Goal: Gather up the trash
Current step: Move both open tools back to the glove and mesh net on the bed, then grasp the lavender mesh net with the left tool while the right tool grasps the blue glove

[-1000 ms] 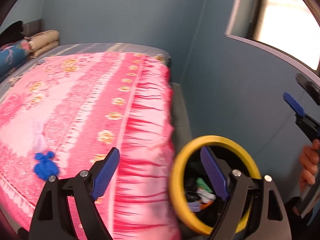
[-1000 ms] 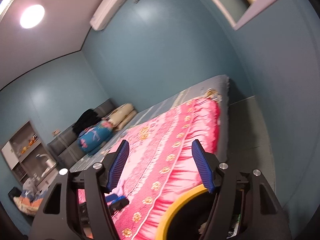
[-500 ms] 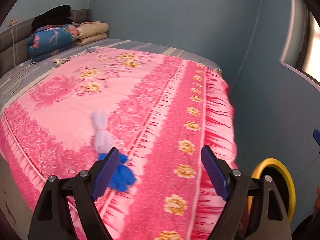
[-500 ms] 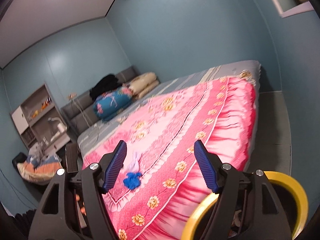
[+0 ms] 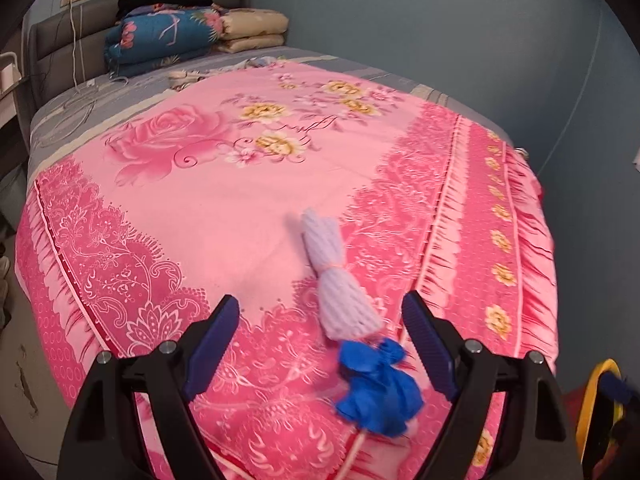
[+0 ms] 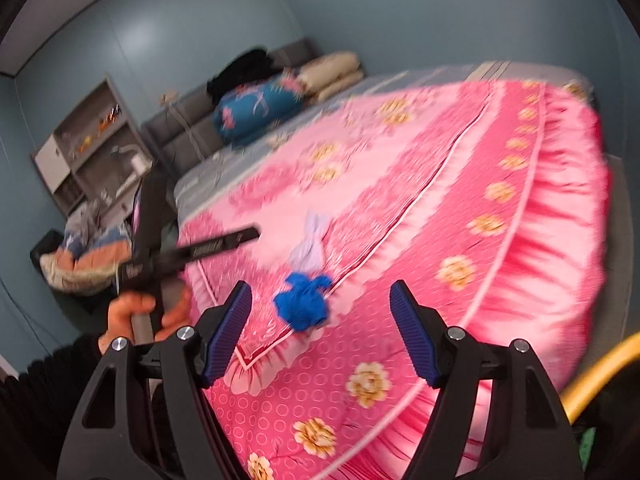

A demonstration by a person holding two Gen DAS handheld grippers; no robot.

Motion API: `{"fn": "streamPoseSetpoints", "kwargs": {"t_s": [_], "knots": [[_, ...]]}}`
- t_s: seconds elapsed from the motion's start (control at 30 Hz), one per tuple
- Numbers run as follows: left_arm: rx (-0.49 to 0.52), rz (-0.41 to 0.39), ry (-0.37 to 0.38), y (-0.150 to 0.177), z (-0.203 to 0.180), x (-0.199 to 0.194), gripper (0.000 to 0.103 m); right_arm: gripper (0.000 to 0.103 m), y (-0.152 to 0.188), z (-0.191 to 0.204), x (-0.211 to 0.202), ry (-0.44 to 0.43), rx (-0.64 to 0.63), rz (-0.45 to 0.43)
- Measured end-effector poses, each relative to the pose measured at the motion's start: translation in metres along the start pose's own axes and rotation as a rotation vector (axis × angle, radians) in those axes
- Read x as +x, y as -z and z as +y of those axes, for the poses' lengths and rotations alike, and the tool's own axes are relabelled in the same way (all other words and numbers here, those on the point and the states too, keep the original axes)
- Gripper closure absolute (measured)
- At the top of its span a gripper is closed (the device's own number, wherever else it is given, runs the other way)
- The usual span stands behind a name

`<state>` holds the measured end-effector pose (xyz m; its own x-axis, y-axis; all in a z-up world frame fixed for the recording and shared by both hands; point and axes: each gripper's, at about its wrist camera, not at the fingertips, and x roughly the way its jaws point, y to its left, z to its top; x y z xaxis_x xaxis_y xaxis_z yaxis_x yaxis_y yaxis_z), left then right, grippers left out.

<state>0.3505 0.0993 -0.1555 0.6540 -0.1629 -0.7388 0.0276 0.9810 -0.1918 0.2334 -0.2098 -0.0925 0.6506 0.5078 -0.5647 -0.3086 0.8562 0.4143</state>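
Lying between the spread left claw [image 5: 320, 342] fingers: blue wad [image 5: 378, 390].

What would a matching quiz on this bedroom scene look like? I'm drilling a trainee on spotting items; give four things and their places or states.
Things:
1. blue glove
2. lavender foam net
3. folded blue quilt
4. left gripper

Places or states:
A. at the headboard
B. open, empty
C. crumpled near the bed's foot edge
D. lying just beyond the glove

Pairs: 1-C, 2-D, 3-A, 4-B
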Motion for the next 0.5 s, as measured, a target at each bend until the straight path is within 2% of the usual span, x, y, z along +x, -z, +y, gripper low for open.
{"fn": "streamPoseSetpoints", "kwargs": {"t_s": [0.07, 0.23, 0.5], "knots": [[-0.028, 0.028, 0.008, -0.005, 0.007, 0.019, 0.023, 0.035, 0.004, 0.009, 0.033, -0.01, -0.007, 0.059], [-0.027, 0.069, -0.001, -0.013, 0.007, 0.056, 0.023, 0.035, 0.013, 0.024, 0.096, 0.042, -0.042, 0.154], [-0.012, 0.135, 0.007, -0.022, 0.005, 0.1, 0.023, 0.035, 0.02, 0.029, 0.154, 0.083, -0.042, 0.256]]}}
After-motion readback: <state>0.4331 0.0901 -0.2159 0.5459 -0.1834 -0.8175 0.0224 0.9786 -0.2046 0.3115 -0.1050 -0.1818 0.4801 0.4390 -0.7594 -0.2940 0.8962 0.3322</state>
